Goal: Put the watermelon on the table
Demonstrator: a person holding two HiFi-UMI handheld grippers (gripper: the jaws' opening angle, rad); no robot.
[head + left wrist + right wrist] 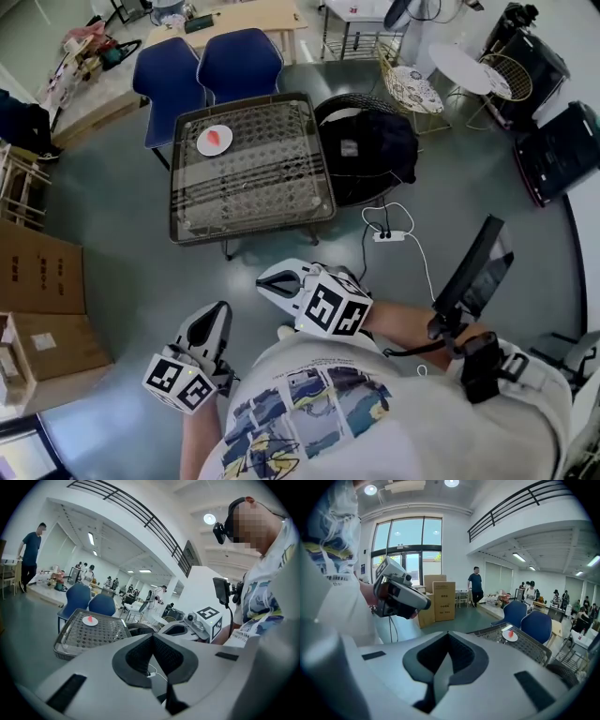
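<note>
The square glass-topped wicker table [253,223] stands well apart from both grippers. The left gripper [215,314] and the right gripper [269,282] each have their jaws pressed together with nothing between them. Near the table's far left corner a white plate [208,146] carries the watermelon [217,137], a small red-pink wedge.

— What did we find on the table [281,192]?
— We saw only a white plate [202,143] on its glass top, towards the far left corner, with a red watermelon [217,137] slice on it.
— And the floor [122,234]?
— We noted a white power strip [389,235] near the table's near right corner, cardboard boxes [37,277] on the left, and two blue chairs [239,64] beyond the table.
</note>
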